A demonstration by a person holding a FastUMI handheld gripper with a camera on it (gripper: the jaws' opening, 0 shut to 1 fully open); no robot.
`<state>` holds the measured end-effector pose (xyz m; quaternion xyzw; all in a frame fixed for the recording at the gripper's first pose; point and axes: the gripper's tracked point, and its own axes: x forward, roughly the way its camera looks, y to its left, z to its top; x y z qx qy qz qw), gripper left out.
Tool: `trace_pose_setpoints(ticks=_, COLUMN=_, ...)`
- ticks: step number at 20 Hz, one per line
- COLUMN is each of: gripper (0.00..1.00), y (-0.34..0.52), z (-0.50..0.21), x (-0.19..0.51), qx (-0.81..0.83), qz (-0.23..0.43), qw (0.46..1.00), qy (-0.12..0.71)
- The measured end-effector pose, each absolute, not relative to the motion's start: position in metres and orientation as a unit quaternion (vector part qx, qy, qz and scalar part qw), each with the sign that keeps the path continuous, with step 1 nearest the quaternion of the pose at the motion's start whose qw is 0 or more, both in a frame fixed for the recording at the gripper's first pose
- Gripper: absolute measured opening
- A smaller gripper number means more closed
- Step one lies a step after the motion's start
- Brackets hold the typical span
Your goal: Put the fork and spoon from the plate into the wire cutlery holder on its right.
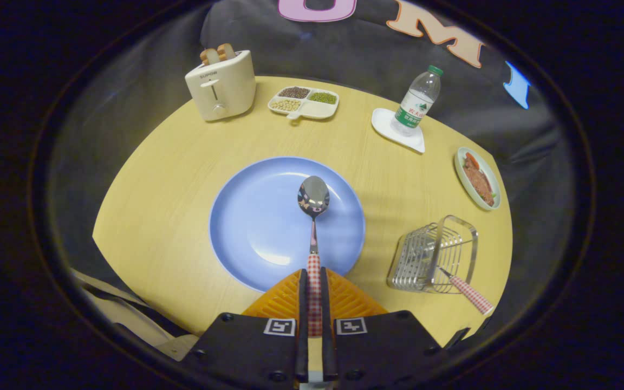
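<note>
My gripper (314, 281) is shut on the checked handle of the spoon (313, 203), both fingers pressing on it. The spoon's steel bowl points away from me, held over the blue plate (258, 216). I cannot tell whether the bowl touches the plate. To the right of the plate stands the wire cutlery holder (432, 253). The fork (466, 291) stands in it, its checked handle sticking out toward me and to the right.
On the round wooden table (171, 179) beyond the plate stand a white toaster (221, 85) with bread, a divided dish of beans (304, 102), a water bottle (418, 102) on a white coaster, and a small plate of food (478, 179) at the right edge.
</note>
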<state>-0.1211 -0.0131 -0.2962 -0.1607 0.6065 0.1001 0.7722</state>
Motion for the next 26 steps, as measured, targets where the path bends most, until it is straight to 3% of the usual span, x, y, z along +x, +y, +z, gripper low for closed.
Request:
trace_pose_setpoints(ticks=17, gripper=0.13, y=-0.127, z=-0.212, x=-0.094, qx=-0.217, qz=0.136, qw=0.718, qy=0.647)
trace_pose_setpoints(ticks=26, gripper=0.13, y=-0.185, z=-0.203, x=-0.103, qx=-0.245, qz=0.138, qw=0.673, qy=0.684)
